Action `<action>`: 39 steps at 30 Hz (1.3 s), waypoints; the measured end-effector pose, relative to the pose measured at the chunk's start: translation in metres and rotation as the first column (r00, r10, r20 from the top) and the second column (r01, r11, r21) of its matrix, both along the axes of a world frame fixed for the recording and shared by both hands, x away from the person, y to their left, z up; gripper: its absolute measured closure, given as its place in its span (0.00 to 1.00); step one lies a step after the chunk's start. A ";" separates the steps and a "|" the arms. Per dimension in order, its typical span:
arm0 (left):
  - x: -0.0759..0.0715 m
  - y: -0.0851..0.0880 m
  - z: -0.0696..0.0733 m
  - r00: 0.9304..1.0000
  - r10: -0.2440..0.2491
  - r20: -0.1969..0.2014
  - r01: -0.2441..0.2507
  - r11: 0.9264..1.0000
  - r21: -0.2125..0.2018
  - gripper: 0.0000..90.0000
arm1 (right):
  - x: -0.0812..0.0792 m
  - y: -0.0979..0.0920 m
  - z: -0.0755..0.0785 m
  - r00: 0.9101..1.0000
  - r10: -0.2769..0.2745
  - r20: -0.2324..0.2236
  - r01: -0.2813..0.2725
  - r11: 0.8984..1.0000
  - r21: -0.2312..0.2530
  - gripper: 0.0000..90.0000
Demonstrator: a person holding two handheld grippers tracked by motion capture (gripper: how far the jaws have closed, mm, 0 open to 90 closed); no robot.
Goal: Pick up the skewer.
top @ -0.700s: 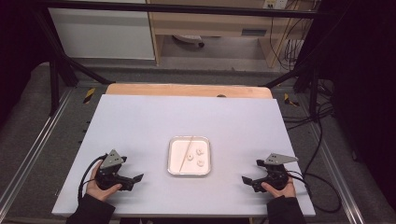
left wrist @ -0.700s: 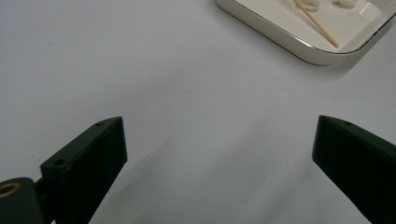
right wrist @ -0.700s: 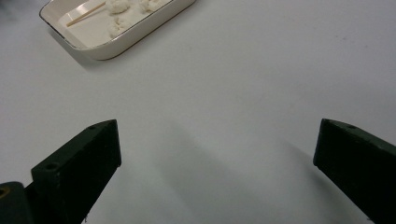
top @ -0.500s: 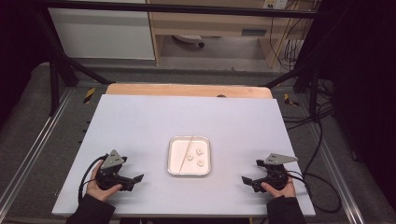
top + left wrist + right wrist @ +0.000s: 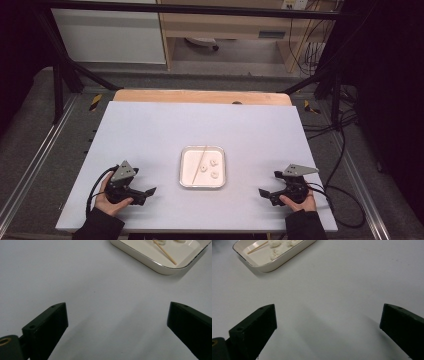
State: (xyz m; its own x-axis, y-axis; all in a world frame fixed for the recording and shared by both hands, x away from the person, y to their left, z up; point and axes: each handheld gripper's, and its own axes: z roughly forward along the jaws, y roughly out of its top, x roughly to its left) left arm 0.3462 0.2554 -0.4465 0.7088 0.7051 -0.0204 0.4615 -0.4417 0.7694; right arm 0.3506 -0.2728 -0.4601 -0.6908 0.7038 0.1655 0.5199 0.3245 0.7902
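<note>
Left gripper: released, on table
Right gripper: released
Tray: between them, holds stick

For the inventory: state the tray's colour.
The tray is cream-white with a thin dark rim, best in the right gripper view.

Tray is set mid-bench, near the front edge. Stick and three lumps are held in it. Left gripper and right gripper are placed well apart, flanking it.
</note>
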 end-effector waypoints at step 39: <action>-0.002 -0.047 0.016 0.999 -0.035 -0.020 0.035 0.999 -0.001 0.10 | 0.000 0.001 0.000 1.000 -0.002 -0.005 0.002 1.000 -0.006 0.01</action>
State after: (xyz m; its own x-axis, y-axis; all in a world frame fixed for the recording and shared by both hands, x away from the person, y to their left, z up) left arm 0.3442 0.2089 -0.4306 0.7323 0.6801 -0.0353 0.4611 -0.4570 0.7606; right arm 0.3508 -0.2723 -0.4603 -0.6882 0.7065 0.1650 0.5249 0.3278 0.7855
